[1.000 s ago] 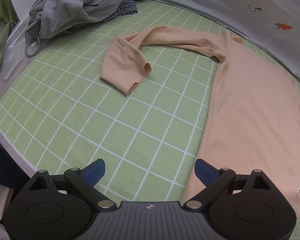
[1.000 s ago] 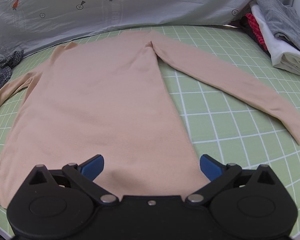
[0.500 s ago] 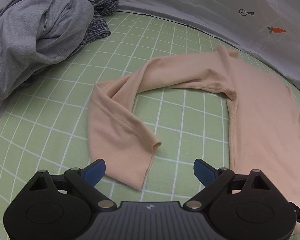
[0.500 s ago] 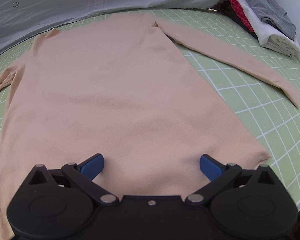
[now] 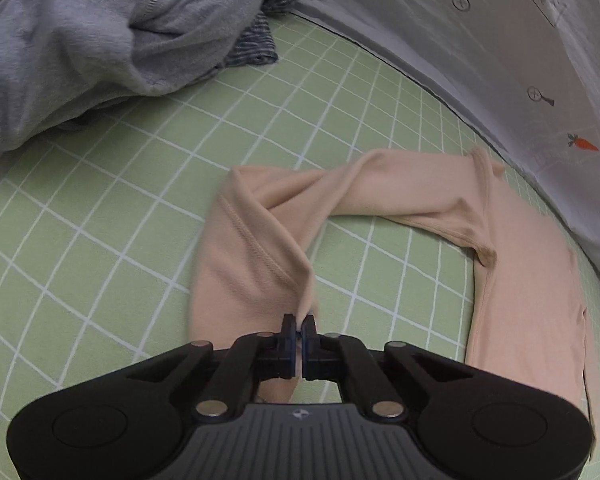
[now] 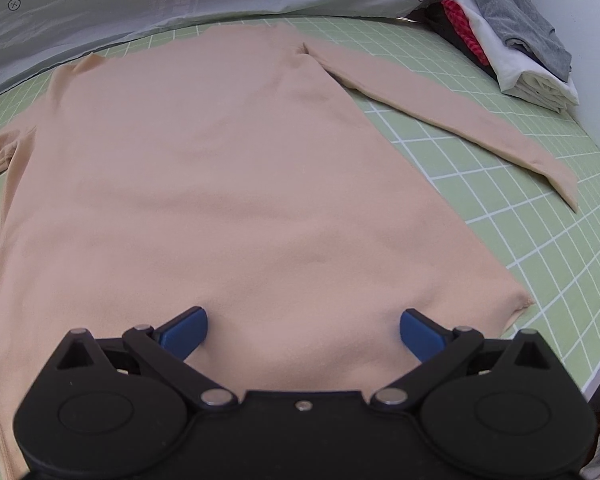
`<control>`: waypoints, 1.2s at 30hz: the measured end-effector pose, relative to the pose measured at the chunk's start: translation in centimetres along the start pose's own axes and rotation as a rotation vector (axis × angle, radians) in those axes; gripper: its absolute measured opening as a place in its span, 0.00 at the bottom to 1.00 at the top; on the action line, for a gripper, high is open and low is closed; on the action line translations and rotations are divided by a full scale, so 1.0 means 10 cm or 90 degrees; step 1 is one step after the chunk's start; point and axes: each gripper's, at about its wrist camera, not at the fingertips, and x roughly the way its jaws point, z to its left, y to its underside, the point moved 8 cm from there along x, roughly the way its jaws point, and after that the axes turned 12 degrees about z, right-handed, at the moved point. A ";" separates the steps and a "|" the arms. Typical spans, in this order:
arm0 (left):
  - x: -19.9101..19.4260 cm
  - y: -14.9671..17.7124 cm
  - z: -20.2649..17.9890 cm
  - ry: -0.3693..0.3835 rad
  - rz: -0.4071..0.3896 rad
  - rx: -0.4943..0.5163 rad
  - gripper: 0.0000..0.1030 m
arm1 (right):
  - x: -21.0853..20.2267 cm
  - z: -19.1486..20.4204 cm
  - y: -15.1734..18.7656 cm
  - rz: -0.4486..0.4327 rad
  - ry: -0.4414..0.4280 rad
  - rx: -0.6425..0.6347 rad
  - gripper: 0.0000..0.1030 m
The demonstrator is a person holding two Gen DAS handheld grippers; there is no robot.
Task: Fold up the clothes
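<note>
The left gripper point(image 5: 299, 326) has its jaws pinched together on the cuff end of a soft, matte peach sleeve point(image 5: 256, 264), a stitched hem line running along the doubled-back fabric. Beyond it the sleeve bends across the green, white-gridded mat point(image 5: 100, 240) to the shoulder of the peach long-sleeved top point(image 6: 220, 184). Farther off lies a rumpled grey fleece garment point(image 5: 80, 40) with a zipper. The right gripper point(image 6: 302, 326) stands wide apart, blue pads over the smooth hem of the top, clasping nothing; the body spreads flat ahead, the other sleeve straight, folded clothes point(image 6: 516, 48) stacked beyond.
</note>
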 end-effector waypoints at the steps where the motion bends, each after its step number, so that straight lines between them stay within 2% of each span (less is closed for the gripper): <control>1: -0.10 -0.01 0.12 0.001 -0.017 -0.026 0.02 | 0.00 0.00 0.00 0.000 0.000 -0.004 1.00; 5: -0.52 -0.06 0.65 -0.025 -0.092 -0.124 0.02 | 0.00 0.00 0.00 0.001 -0.003 -0.010 1.00; 8: -0.71 -0.10 1.03 -0.054 -0.122 -0.170 0.02 | 0.00 0.01 -0.01 0.002 -0.007 -0.008 1.00; 12: -0.73 -0.11 1.32 -0.127 -0.118 -0.167 0.02 | 0.02 0.02 -0.02 0.000 -0.017 0.008 1.00; 14: -0.72 -0.11 1.45 -0.166 -0.112 -0.159 0.08 | 0.03 0.04 -0.02 -0.002 -0.022 0.018 1.00; 15: -0.72 -0.11 1.49 -0.178 -0.111 -0.152 0.17 | 0.03 0.05 -0.03 -0.002 -0.024 0.023 1.00; 16: -0.72 -0.10 1.46 -0.177 -0.113 -0.136 0.27 | 0.03 0.05 -0.03 -0.003 -0.026 0.027 1.00; 19: -0.69 -0.06 1.24 -0.173 -0.107 -0.055 0.44 | 0.04 0.06 -0.05 -0.001 -0.025 0.027 1.00; 20: -0.65 -0.07 1.14 -0.168 -0.101 -0.024 0.46 | 0.04 0.06 -0.05 -0.001 -0.024 0.027 1.00; 23: -0.49 -0.07 0.78 -0.134 -0.079 0.077 0.61 | 0.04 0.06 -0.05 -0.001 -0.021 0.028 1.00; 25: -0.41 -0.06 0.58 -0.113 -0.068 0.126 0.76 | 0.04 0.07 -0.05 -0.002 -0.019 0.028 1.00; 27: -0.32 -0.05 0.42 -0.101 -0.059 0.163 0.79 | 0.04 0.07 -0.05 -0.002 -0.017 0.029 1.00; 30: -0.17 -0.04 0.28 -0.112 -0.036 0.209 0.80 | 0.04 0.07 -0.05 -0.002 -0.019 0.033 1.00; 36: 0.06 0.03 0.21 -0.122 0.020 0.244 0.80 | 0.04 0.06 -0.05 -0.002 -0.026 0.039 1.00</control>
